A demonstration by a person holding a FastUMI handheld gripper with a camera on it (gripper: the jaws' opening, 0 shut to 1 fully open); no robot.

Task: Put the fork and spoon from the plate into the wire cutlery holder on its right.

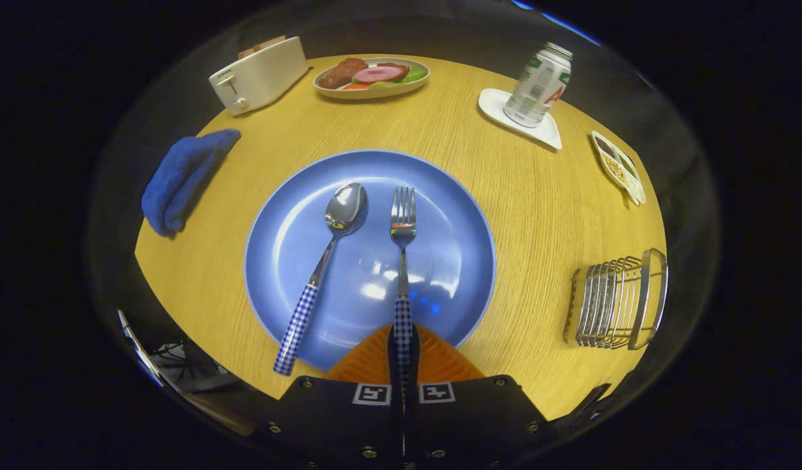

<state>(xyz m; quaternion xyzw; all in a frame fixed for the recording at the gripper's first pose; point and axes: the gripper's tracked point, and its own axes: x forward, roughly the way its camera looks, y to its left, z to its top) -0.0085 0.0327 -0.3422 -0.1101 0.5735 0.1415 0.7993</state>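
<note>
A blue plate (453, 215) lies on the round wooden table just ahead of my fingers. On it rest a spoon (329, 251) at the left and a fork (402, 248) at the right, both with blue-and-white checked handles. My gripper (402, 349) is shut on the fork's handle end, which runs down between the two fingers. The fork's tines point away from me and it lies flat on the plate. The spoon's handle sticks out over the plate's near rim, left of my fingers. The wire cutlery holder (616, 300) stands on the table to the right of the plate.
Beyond the plate stand a white toaster (260, 75), a dish of food (372, 77) and a can (539, 85) on a white coaster. A folded blue cloth (182, 179) lies at the left. A small divided dish (617, 166) sits beyond the holder.
</note>
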